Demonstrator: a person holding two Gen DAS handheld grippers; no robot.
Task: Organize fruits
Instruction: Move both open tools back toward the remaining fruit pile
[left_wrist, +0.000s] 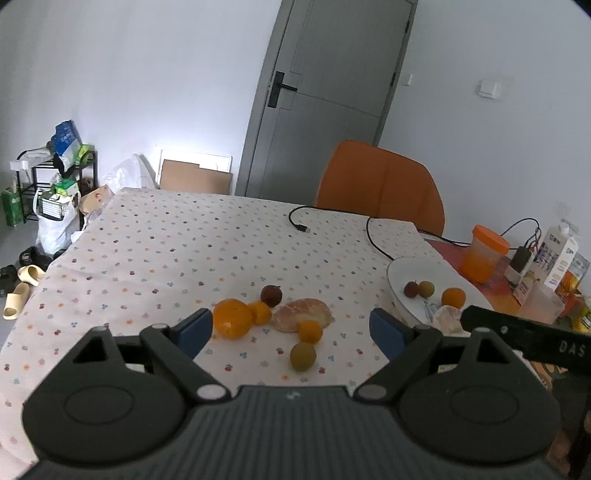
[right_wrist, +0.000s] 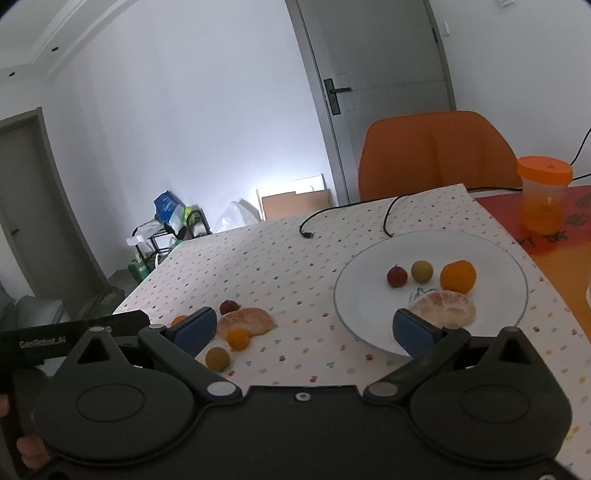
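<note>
- Fruits lie in two groups on my dotted white tablecloth (left_wrist: 166, 251): a loose cluster on the cloth and a set on the round white plate (right_wrist: 491, 258)
- Nearest me, my left gripper (left_wrist: 291, 328) has its blue-padded fingers (left_wrist: 194, 326) spread wide with nothing between them, poised above the loose cluster
- My right gripper (right_wrist: 306, 328) is spread just as wide and holds nothing; its right pad sits over the near rim of the plate
- Closest of the loose fruits is the small round green fruit (left_wrist: 303, 356), with a small orange kumquat (left_wrist: 310, 331) just beyond it
- Behind those lies the peeled pale-orange citrus half (left_wrist: 301, 314), touching the kumquat as far as I can tell
- Left of it sit the large round orange (left_wrist: 232, 318) and a smaller orange fruit (left_wrist: 259, 312), pressed together
- At the far edge of the cluster is the dark red round fruit (left_wrist: 271, 295)
- On the plate, the near item is a second peeled citrus piece (right_wrist: 443, 308); beyond it, in a row, are a small red fruit (right_wrist: 397, 276), a small green fruit (right_wrist: 422, 271) and a round orange tangerine (right_wrist: 458, 277), each apart from the next
- Farther back, a black cable (left_wrist: 301, 221) curls across the cloth
- Right of the plate stands a translucent orange-lidded cup (right_wrist: 543, 192) on an orange mat
- Beyond the table edge I see an orange chair back (left_wrist: 380, 184), then a grey door (left_wrist: 332, 92)
</note>
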